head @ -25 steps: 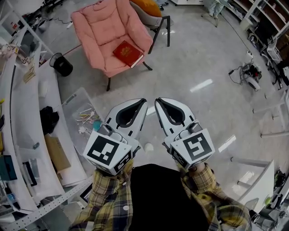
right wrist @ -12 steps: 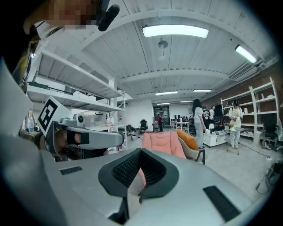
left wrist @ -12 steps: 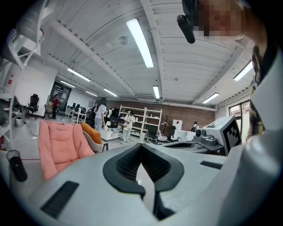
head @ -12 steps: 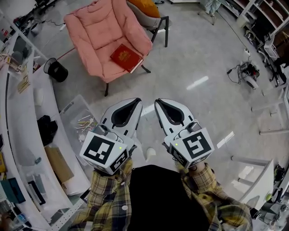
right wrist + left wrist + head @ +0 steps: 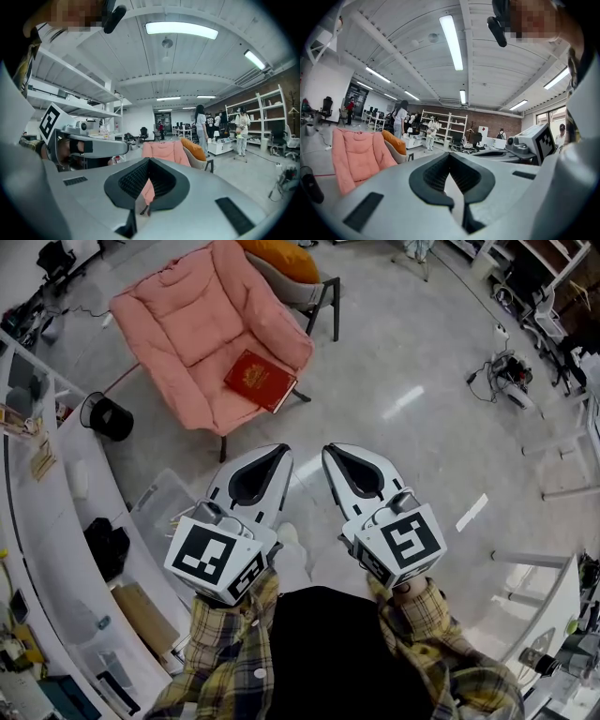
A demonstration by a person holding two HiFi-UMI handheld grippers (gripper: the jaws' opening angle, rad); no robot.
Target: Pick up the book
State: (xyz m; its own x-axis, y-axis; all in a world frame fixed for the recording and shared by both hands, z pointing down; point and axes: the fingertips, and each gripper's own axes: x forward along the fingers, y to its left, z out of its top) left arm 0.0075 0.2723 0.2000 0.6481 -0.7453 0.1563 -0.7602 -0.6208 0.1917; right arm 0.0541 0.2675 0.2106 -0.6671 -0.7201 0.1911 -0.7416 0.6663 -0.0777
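- The red hardcover book with gold print (image 5: 260, 381) lies flat on the seat of the pink padded armchair (image 5: 178, 324), well ahead of both tools.
- The left tool (image 5: 284, 454) and right tool (image 5: 330, 452) are each pressed together and empty. Arriving like that would likely just shove the book.
- The soft cushion may let it sink or slide away.

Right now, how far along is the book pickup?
Nothing done yet: the red book lies on the pink chair, untouched. In hand: nothing; left gripper and right gripper are shut and empty, short of the chair. Left: approach, open, grip, lift.
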